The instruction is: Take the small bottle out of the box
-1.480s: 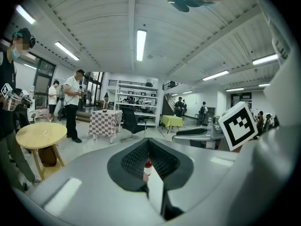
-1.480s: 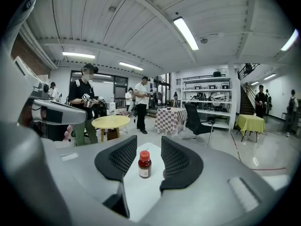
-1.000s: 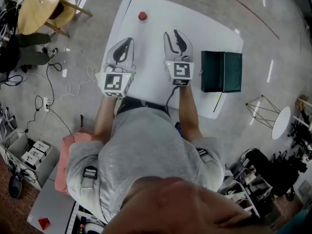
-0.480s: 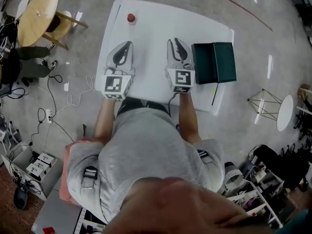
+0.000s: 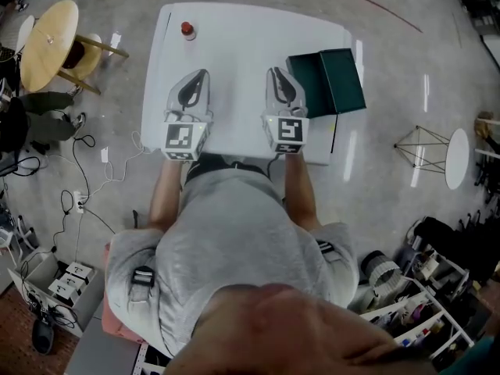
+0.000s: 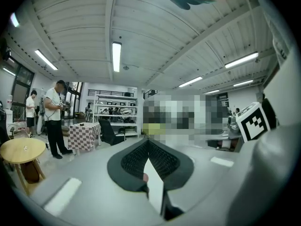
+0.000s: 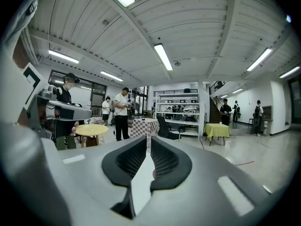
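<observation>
Looking down from the head view, I've got both grippers level over the near half of the white table, side by side and apart from each other. Left gripper: in its own view the jaws of the left gripper are pressed together at the tips, with nothing between them. Right gripper: in its own view the right gripper has just been closing. Its jaws are almost together, with only a thin slit left at the tips and nothing in it. Each one carries its marker cube at the back, over the table's near edge. The dark green box sits on the right part of the table, just beside the right gripper. It seems to lie open in two halves, with the right half reaching the table's right edge. I can't tell what's inside. A small red-topped thing, which I read as the small bottle, stands on the bare table at the far left corner. It is outside the box and well apart from it, and neither gripper touches it. On the floor to the left are a round wooden table and loose cables. Both gripper views point across the room at people standing and shelving in the background.
</observation>
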Demonstrator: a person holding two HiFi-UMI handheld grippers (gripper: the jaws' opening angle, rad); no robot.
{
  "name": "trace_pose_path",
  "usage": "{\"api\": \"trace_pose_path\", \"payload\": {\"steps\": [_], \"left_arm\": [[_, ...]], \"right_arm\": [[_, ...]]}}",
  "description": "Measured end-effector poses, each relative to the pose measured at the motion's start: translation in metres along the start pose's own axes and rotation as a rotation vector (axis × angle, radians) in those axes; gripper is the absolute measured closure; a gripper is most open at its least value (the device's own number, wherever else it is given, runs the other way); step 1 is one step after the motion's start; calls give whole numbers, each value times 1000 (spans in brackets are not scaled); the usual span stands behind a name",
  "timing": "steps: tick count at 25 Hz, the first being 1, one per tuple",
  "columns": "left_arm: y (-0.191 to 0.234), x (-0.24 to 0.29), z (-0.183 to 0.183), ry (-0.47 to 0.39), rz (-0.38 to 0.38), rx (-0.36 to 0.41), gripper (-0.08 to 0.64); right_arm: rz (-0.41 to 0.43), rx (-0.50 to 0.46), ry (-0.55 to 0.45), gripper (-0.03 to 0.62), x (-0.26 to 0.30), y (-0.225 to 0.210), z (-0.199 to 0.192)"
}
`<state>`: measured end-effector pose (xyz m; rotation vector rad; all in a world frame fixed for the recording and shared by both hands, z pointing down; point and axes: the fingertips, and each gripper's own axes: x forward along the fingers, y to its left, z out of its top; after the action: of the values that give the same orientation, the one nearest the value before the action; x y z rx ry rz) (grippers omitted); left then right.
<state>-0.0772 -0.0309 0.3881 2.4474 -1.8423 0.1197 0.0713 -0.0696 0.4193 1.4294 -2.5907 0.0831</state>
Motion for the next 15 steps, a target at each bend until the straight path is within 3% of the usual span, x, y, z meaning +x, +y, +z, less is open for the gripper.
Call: {"api": "trace_pose_path", "payload": {"steps": [15], "left_arm": [[-55,-4,-14,19,-92,16,548]], "right_arm": [[-110,5,30,588,-71,-30,-24]]}}
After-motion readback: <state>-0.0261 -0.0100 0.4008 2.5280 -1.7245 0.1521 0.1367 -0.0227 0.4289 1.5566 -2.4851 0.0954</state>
